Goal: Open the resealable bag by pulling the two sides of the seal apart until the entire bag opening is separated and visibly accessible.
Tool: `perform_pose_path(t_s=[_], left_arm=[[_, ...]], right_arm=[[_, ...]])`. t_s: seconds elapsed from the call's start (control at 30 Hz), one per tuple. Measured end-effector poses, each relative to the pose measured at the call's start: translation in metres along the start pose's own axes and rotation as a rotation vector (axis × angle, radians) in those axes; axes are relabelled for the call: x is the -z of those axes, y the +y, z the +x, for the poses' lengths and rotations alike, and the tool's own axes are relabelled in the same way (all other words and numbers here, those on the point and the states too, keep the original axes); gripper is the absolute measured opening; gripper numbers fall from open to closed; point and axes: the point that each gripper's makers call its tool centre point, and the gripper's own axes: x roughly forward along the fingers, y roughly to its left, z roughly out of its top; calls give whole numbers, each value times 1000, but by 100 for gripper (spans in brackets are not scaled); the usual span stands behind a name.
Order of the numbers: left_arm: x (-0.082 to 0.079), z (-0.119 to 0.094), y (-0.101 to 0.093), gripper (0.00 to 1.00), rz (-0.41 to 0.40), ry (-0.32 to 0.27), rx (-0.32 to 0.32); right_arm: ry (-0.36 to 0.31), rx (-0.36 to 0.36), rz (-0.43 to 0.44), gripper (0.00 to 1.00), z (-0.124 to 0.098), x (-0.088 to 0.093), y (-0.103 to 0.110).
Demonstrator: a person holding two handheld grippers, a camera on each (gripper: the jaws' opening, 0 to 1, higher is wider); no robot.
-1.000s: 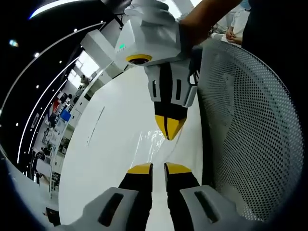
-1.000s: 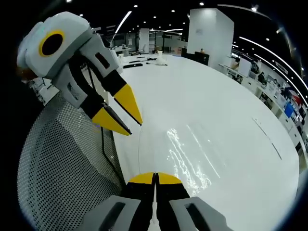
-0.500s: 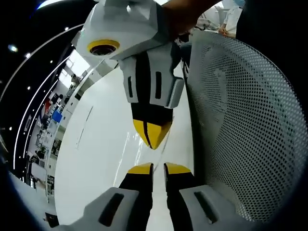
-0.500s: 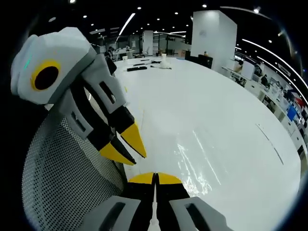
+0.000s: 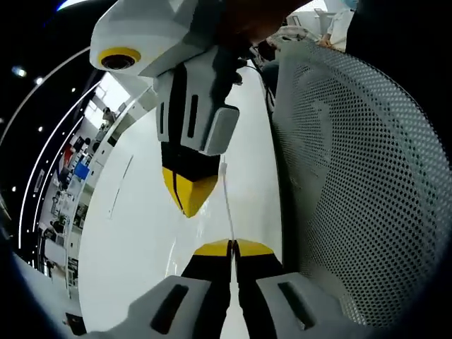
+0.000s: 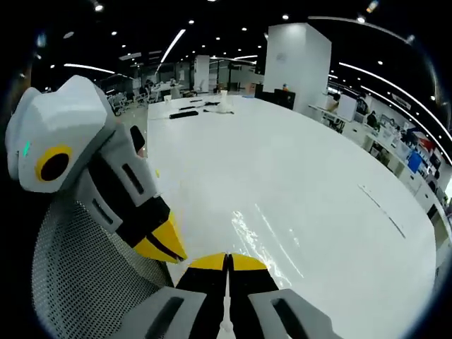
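Since half a second ago my left gripper (image 5: 230, 246) has clamped onto the clear, thin resealable plastic bag's (image 6: 272, 244) top edge just beside my right gripper (image 6: 227, 258) (also clamped there), the seal line running between them above the glossy white table (image 6: 304, 176).

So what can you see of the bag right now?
The resealable bag is clear, glossy plastic, visible mostly as glare streaks, lying low over the white table. In the left gripper view a thin edge of it rises from the shut left gripper. The right gripper is shut too, apparently pinching the bag's near edge. Whether the seal has parted is unclear.
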Motion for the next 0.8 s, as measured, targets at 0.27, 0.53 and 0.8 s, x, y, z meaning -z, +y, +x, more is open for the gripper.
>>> perform_pose_path(t_s=[0.27,0.53,0.8], left_arm=[[1,-1,-5,0,-47,-17,9],[-2,-5,0,0,-34,-16,-16],[-19,-9,17,0,-22,-48,-62]], right_arm=[[-38,36,41,0,-2,-8,-8],[-109,115,40,0,-11,-29,-22],[-179,199,-41,0,-28,-58,-32]])
